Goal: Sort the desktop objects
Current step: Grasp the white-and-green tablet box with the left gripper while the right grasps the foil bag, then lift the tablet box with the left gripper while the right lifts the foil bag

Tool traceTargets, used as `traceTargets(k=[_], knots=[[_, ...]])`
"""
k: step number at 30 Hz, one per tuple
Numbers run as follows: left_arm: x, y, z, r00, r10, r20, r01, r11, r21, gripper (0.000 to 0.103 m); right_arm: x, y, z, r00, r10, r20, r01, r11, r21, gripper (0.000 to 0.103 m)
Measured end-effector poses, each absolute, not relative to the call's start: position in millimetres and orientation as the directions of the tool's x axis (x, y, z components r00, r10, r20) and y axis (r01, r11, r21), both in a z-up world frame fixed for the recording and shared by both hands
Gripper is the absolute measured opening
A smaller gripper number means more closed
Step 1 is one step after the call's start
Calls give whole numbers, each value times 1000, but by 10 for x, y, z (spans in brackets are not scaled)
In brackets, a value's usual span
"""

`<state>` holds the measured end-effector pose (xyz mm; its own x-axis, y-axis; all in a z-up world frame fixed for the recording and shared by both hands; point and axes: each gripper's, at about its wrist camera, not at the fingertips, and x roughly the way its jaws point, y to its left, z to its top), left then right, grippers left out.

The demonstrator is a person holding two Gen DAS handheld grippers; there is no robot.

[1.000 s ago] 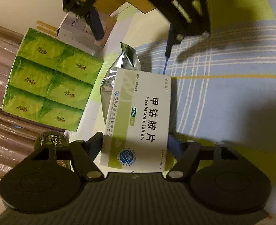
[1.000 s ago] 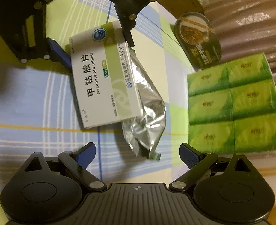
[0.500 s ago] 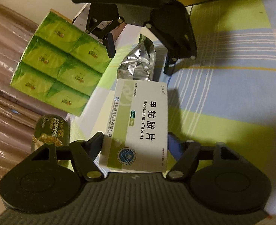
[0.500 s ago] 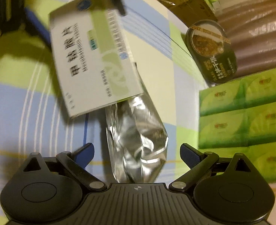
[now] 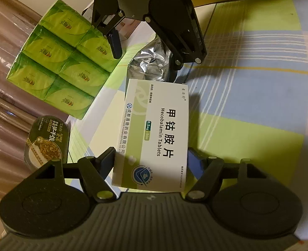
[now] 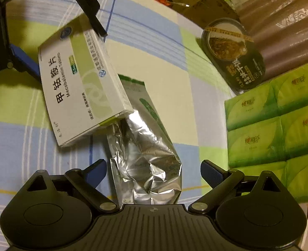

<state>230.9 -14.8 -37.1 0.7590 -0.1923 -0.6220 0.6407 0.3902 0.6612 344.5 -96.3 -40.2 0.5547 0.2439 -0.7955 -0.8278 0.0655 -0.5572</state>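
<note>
My left gripper (image 5: 151, 159) is shut on the near end of a white and green medicine box (image 5: 156, 133) and holds it tilted above the cloth. In the right wrist view the box (image 6: 80, 87) hangs at the upper left, its far end over a crumpled silver foil pouch (image 6: 145, 163). My right gripper (image 6: 154, 167) is open with the pouch's near end between its blue fingertips. The pads stand clear of the foil. From the left wrist view the right gripper (image 5: 144, 62) straddles the pouch (image 5: 151, 62) just beyond the box.
A green multi-pack of tissues (image 5: 57, 71) (image 6: 279, 136) lies beside the pouch. A dark oval food tub (image 5: 47, 142) (image 6: 233, 56) sits near it at the table edge. The checked cloth (image 5: 248, 104) covers the table. Cardboard boxes (image 6: 206, 6) stand at the back.
The right gripper has moved in until its open fingers flank the foil pouch. The left gripper has carried the box sideways and rolled it, so it now overlaps less of the pouch.
</note>
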Motion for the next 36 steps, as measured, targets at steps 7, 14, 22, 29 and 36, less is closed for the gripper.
traceTargets(k=[7, 14, 22, 29, 36], knots=[[2327, -184, -404, 764, -200, -613, 637, 384, 668, 74, 3630, -967, -366, 499, 251, -830, -867, 163, -471, 83], [2313, -219, -423, 778, -215, -590, 622, 395, 677, 78, 3614, -966, -330, 485, 263, -834, -870, 244, -429, 61], [2362, -223, -414, 760, -215, -614, 641, 409, 650, 78, 3521, -973, -269, 497, 211, -842, -840, 361, -405, 49], [2355, -247, -345, 729, -190, -658, 668, 407, 623, 75, 3337, -1112, -164, 455, 156, -877, -800, 505, -325, 48], [2162, -254, -104, 623, -208, -754, 721, 526, 451, 74, 2875, -1471, -36, 346, 115, -931, -658, 737, -153, 47]])
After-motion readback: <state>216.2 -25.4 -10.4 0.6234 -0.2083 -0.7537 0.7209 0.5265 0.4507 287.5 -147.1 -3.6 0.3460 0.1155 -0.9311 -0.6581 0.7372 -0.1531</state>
